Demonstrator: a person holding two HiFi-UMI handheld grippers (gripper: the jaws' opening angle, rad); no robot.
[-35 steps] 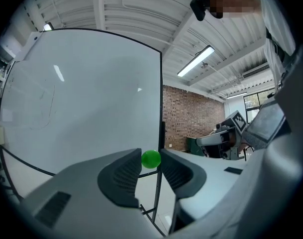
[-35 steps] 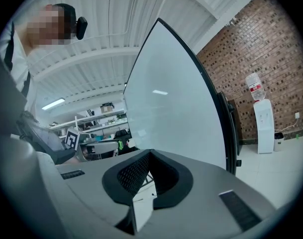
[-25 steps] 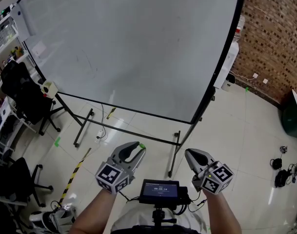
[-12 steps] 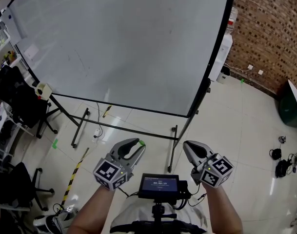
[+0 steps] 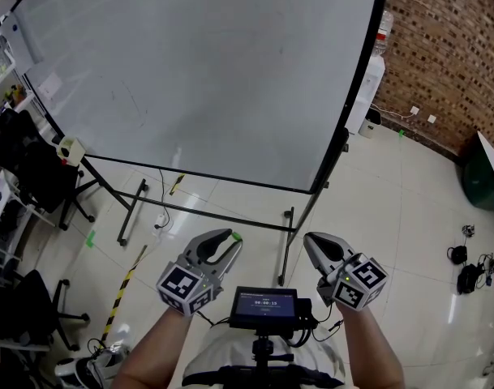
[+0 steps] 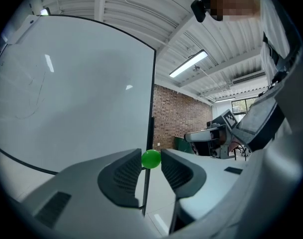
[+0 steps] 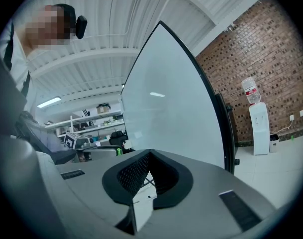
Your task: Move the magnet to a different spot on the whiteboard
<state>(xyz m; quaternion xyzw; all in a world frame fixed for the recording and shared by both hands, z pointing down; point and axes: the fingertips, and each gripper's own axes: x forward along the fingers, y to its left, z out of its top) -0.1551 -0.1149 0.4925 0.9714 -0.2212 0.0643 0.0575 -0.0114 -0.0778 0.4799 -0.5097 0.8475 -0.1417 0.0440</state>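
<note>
Both forearms (image 5: 157,351) reach forward from the bottom of the head view. They are held low and close to the body, side by side, with a small screen (image 5: 265,308) between the two hands.

The left tongs (image 5: 232,240) point ahead toward the whiteboard (image 5: 214,71). They are clenched on the magnet (image 6: 151,159), a small green ball pinched between the very tips of the ribbed pads. In the head view the magnet shows only as a green speck at the tip of the tongs, over the tiled floor (image 5: 393,217) and well apart from the whiteboard's surface.

The right tongs (image 5: 310,241) sit level beside the left pair and point the same way. Their tips meet with nothing between them. The whiteboard stands on its wheeled frame ahead, and a brick wall (image 5: 449,47) is to its right.
</note>
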